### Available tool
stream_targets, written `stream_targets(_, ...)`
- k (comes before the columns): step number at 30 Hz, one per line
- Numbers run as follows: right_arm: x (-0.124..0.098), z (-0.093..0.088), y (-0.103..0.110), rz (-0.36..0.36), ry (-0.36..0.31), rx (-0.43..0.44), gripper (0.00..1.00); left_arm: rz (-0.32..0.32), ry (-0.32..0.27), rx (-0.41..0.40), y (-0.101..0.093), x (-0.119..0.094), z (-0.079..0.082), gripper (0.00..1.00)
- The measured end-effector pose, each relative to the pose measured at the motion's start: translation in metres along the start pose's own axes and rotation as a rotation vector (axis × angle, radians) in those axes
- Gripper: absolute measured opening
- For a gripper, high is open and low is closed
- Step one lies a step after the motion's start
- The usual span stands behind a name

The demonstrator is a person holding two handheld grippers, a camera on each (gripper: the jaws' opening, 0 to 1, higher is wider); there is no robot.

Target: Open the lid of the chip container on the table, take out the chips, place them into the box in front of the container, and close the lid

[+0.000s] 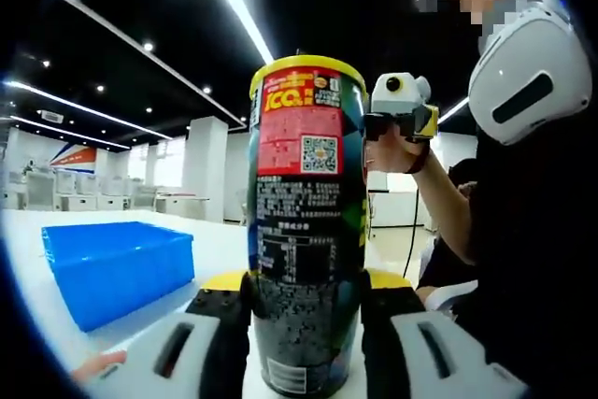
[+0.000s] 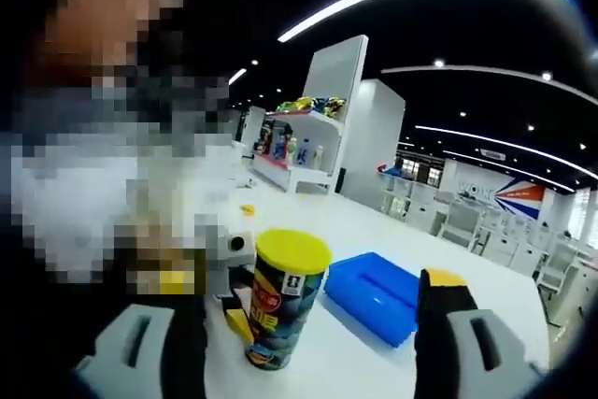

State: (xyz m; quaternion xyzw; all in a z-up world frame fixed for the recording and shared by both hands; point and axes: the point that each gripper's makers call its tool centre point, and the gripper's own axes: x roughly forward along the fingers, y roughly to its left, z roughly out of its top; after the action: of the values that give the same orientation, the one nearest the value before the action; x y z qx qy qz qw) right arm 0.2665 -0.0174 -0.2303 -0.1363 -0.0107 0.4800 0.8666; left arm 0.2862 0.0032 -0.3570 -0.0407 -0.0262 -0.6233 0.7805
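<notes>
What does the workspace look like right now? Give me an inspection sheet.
Surface: white table.
Job's things: can upright, yellow lid on; blue box beside it, contents cannot tell.
Clutter: small yellow item far back on the table.
Grippers: left gripper jaws against the can's lower body; right gripper open, off the can, above the table.
Cables: thin dark cable hanging behind the can.
Surroundings: shelf of goods, white pillars, ceiling light strips.

The left gripper (image 1: 305, 324) sits low in the frame, jaws clamped on something dark between them. The right gripper (image 2: 308, 324), raised in a hand (image 1: 392, 149), spreads its jaws wide.
</notes>
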Motion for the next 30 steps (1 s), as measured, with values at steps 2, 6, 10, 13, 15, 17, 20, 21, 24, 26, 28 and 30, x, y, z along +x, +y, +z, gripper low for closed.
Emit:
stream_targets(2,0.007,0.001,0.004,0.014,-0.008,0.005,0.87,0.002,0.001,0.0,0.0,0.0,0.0,0.47)
stream_targets(6,0.017,0.003,0.008,0.028,-0.023,0.026,0.86,0.003,0.002,0.001,0.0,0.0,0.0,0.47)
stream_targets(10,0.027,0.0,0.014,0.039,-0.023,0.041,0.85,0.003,0.003,0.001,0.0,0.001,0.0,0.47)
stream_targets(13,0.035,-0.004,0.016,0.034,-0.01,0.044,0.86,0.004,0.003,0.001,0.0,0.001,0.0,0.47)
stream_targets(15,0.037,-0.005,0.015,0.03,-0.012,0.053,0.87,0.005,0.003,0.002,0.0,0.001,0.0,0.47)
stream_targets(17,0.039,-0.003,0.015,0.03,-0.026,0.076,0.85,0.006,0.004,0.002,0.0,0.0,0.0,0.47)
stream_targets(20,0.04,-0.003,0.016,0.031,-0.03,0.086,0.82,0.007,0.004,0.002,0.0,0.0,0.0,0.47)
stream_targets(21,0.04,-0.003,0.016,0.029,-0.028,0.086,0.81,0.007,0.004,0.002,0.0,0.0,0.0,0.47)
stream_targets(24,0.041,-0.005,0.016,0.018,-0.015,0.065,0.81,0.008,0.005,0.003,0.001,0.0,0.0,0.47)
stream_targets(26,0.042,-0.005,0.016,0.015,-0.015,0.06,0.8,0.008,0.005,0.003,0.001,0.0,0.0,0.47)
stream_targets(28,0.046,-0.003,0.016,0.013,-0.025,0.065,0.79,0.009,0.005,0.002,0.001,0.0,0.0,0.47)
stream_targets(30,0.05,-0.004,0.016,0.006,-0.029,0.067,0.75,0.009,0.005,0.002,0.001,0.0,0.0,0.47)
